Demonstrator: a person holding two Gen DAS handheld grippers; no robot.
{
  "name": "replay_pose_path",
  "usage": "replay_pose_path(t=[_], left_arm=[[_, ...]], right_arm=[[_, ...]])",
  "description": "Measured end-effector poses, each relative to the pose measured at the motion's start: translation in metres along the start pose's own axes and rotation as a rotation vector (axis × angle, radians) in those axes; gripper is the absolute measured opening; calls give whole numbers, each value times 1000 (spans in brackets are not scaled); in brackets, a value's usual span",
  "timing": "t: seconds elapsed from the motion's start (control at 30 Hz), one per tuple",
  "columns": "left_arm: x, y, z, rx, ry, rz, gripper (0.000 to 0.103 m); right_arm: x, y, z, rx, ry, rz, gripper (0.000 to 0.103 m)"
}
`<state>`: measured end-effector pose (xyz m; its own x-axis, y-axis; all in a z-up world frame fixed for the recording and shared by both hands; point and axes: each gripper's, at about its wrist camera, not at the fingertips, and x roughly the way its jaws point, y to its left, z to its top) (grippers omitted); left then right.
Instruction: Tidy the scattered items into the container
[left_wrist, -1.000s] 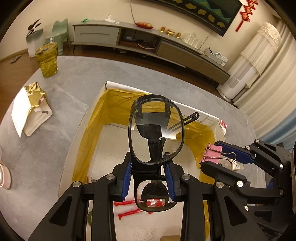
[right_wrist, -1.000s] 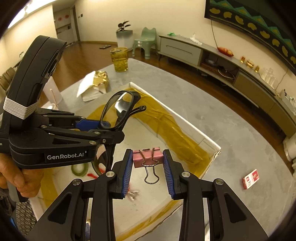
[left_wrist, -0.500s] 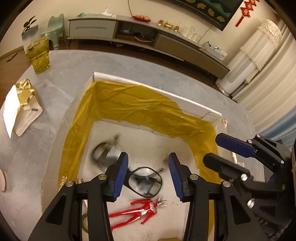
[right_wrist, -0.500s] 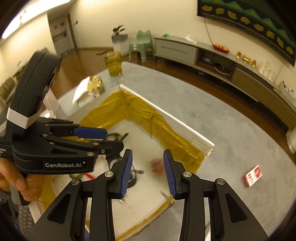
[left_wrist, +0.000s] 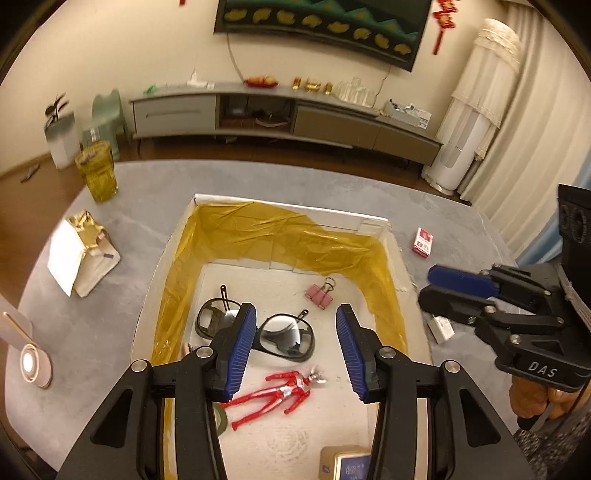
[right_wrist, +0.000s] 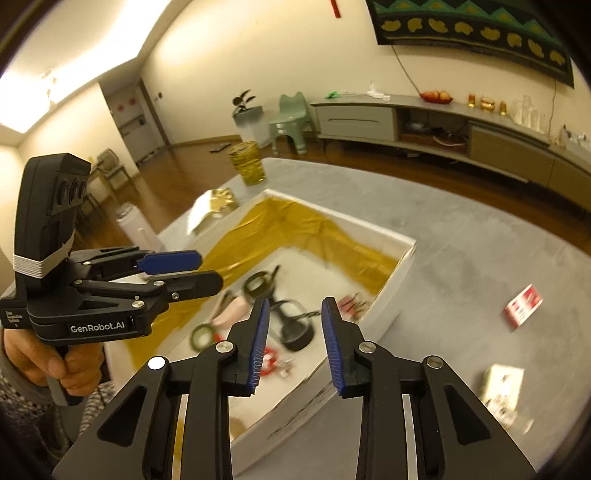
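An open white box (left_wrist: 295, 209) lined with gold foil sits on the grey table. On its floor lie black-framed glasses (left_wrist: 284, 334), a pink binder clip (left_wrist: 319, 295) and a red toy figure (left_wrist: 280, 393). My left gripper (left_wrist: 294, 310) hovers open above the glasses with nothing between its fingers. To its right my right gripper (left_wrist: 430, 284) is open over the box's right rim. In the right wrist view the right gripper (right_wrist: 295, 304) is open and empty above the box (right_wrist: 388, 310), with blurred glasses (right_wrist: 291, 321) below and the left gripper (right_wrist: 208, 271) at left.
On the table right of the box lie a red card pack (left_wrist: 423, 242) and a small white box (left_wrist: 441, 330). To the left stand a gold bag (left_wrist: 83, 254), a gold cup (left_wrist: 98, 177) and a small fan (left_wrist: 33, 365). A tin (left_wrist: 347, 463) sits in the box's near end.
Both grippers have opened. The glasses fell from the left gripper and the pink clip from the right one, into the box. Both grippers have drawn back and up.
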<state>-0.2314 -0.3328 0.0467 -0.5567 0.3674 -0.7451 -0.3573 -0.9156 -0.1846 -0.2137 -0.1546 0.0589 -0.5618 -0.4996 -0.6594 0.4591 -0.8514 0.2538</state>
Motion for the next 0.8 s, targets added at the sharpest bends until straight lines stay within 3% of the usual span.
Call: replay_pose_path(t=[0.4, 0.8], left_arm=[[-48, -66, -49, 144, -95, -43, 47], [-54, -123, -82, 174, -56, -101, 47]], right_arm=[[-61, 3, -55, 96, -127, 131, 28], [-113, -44, -118, 248, -165, 142, 28]])
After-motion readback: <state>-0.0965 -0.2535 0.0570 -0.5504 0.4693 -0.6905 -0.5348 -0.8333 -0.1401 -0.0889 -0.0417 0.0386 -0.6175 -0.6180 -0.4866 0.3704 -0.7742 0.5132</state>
